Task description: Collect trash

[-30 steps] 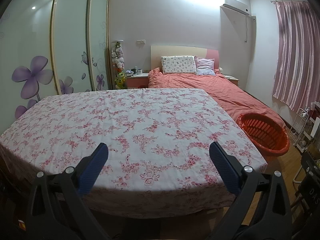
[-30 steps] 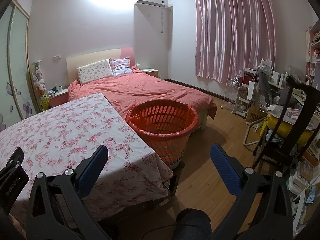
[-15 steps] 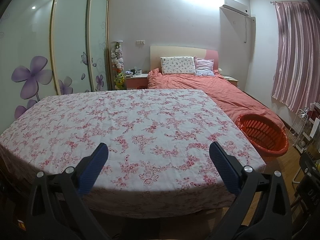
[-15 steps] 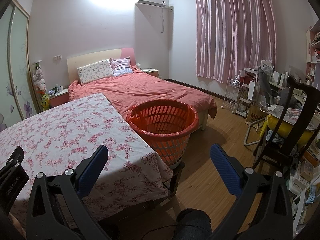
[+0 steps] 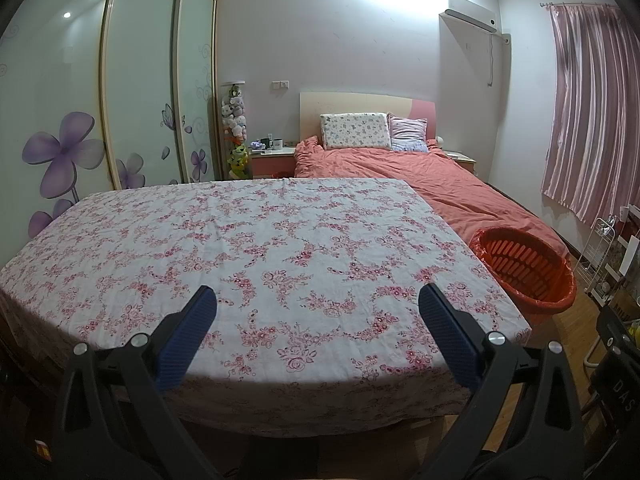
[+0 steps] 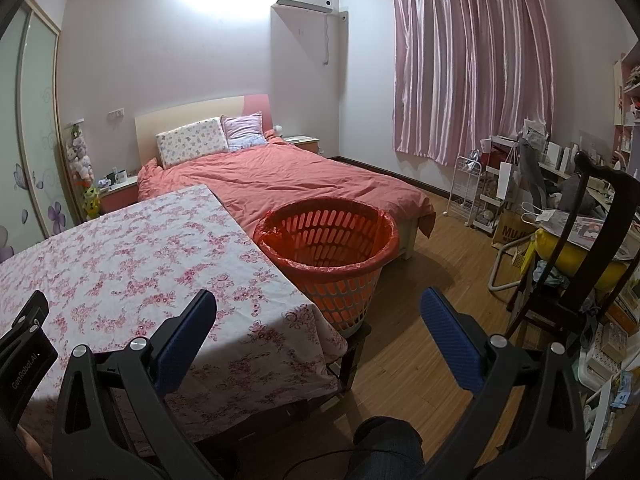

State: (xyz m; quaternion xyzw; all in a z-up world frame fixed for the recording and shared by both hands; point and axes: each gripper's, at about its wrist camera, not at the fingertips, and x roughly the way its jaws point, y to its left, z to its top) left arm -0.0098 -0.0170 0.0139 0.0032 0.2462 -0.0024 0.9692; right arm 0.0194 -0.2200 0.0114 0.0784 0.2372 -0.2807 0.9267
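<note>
A bed point(image 6: 304, 184) with a salmon cover is lying behind the table, its headboard against the far wall; a pink curtain point(image 6: 472, 64) is hanging well to the right of the table; the table point(image 5: 248, 256) itself, draped in a pink-flowered cloth, is filling the middle of the left wrist view, and no trash is showing on its cloth; a red slotted basket point(image 6: 328, 248) lined with a red bag is standing just beside the table's right edge, raised on a dark stand, between the table and the foot of the bed; the left gripper point(image 5: 318, 300) is hovering over the table's near edge with its blue-padded fingers spread wide and holding nothing; the right gripper point(image 6: 318, 304) is hanging off the table's near right corner, pointing toward the basket, its fingers likewise spread wide and gripping nothing.
</note>
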